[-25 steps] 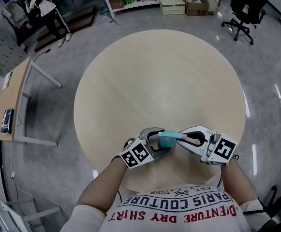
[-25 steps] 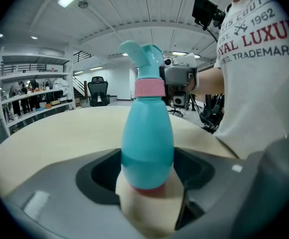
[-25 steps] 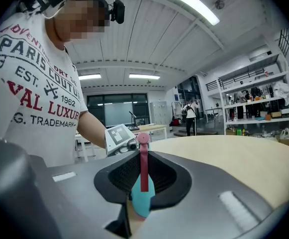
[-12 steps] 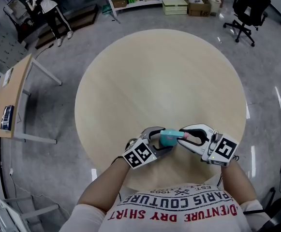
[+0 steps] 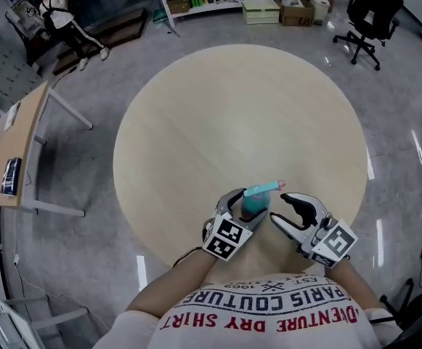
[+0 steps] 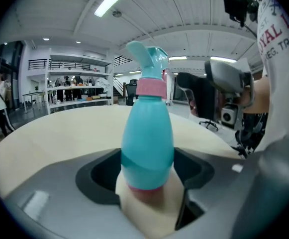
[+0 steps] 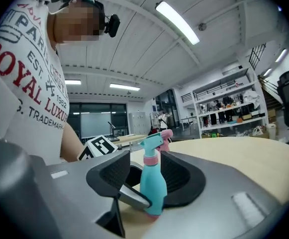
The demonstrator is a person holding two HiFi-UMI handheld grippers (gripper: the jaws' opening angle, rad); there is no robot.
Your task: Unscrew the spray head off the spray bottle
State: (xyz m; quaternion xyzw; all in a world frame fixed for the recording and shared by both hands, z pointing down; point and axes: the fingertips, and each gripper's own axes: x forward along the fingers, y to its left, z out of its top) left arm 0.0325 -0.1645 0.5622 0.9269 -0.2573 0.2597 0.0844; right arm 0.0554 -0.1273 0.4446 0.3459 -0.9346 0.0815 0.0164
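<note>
Looking down in the head view: finds the spray bottle [image 5: 253,203] upright at the near side of the round table [image 5: 196,122], its low body pinched by the left gripper [image 5: 244,214]. Shows the spray head [image 5: 263,188] on top, nozzle aimed right and slightly far. Puts the right gripper [image 5: 278,208] just right of the bottle and apart from it, jaws spread and opening, nothing pressed between them.

Turning to the left gripper view: confirms both pads clamped on the teal body near its base, long axis vertical, with the pink collar [image 6: 150,87] and the head well above the grip. Catches the right gripper off to the right of the head, not touching.

Turning to the right gripper view: lines the bottle up in the gap ahead of the opening jaws, untouched by either pad, with one left jaw hugging its base.

Judging the coming move: calls for the right gripper to go left onto the collar or head, jaws astride the vertical axis, then to twist about that axis while the left holds the body. Counts the right as the free gripper and the nearer to the head. Reads the head as apparently not yet off.
</note>
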